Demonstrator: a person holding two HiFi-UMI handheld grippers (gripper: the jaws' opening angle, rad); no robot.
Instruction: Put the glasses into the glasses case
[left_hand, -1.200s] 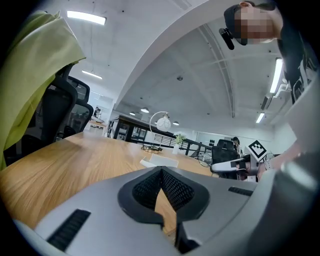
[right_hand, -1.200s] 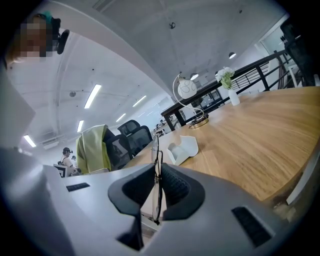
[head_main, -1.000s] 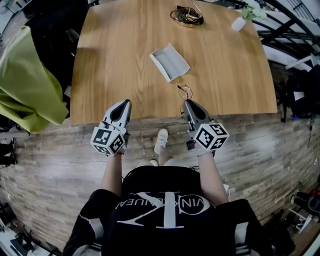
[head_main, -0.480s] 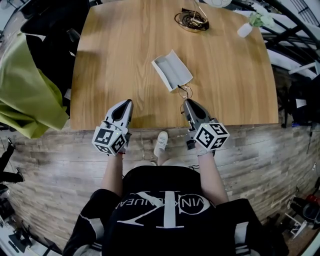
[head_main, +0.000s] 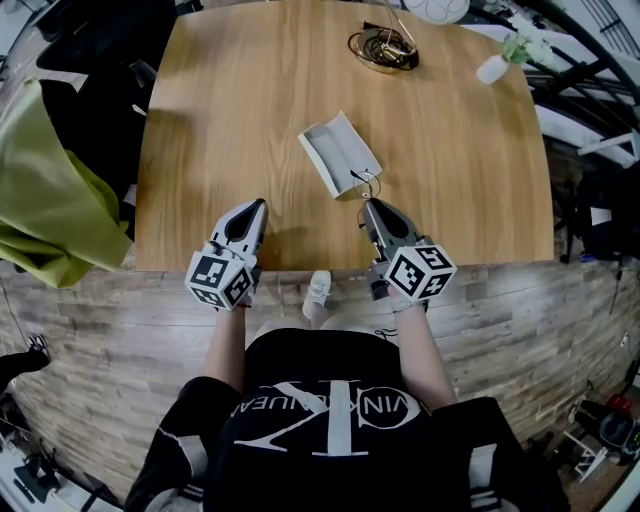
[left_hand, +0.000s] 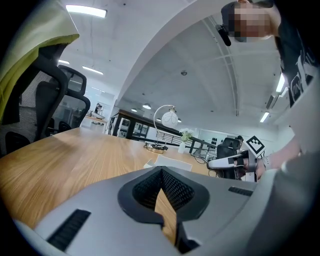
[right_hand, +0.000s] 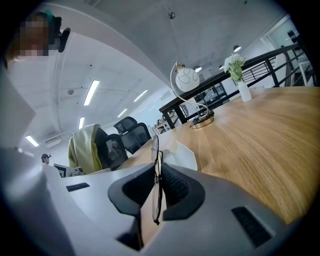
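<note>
The glasses case (head_main: 340, 152) lies open on the wooden table (head_main: 230, 110), white-grey, with its hollow facing up. Thin wire-framed glasses (head_main: 368, 183) stick out of my right gripper (head_main: 369, 206), which is shut on them right at the case's near corner. In the right gripper view the glasses (right_hand: 156, 172) stand edge-on between the pads, with the case (right_hand: 184, 153) just beyond them. My left gripper (head_main: 251, 208) hovers over the table's near edge, left of the case, shut with nothing in it. The left gripper view shows the left gripper (left_hand: 162, 175) and the case (left_hand: 167, 162) ahead.
A coiled cable on a lamp base (head_main: 383, 47) and a white vase with flowers (head_main: 497, 66) stand at the table's far side. A chair draped with a green jacket (head_main: 45, 190) is at the left. Bare wood lies between the left gripper and the case.
My right gripper has carried the glasses forward, from a gap short of the case to its near corner. The left gripper has stayed at the table's edge.
</note>
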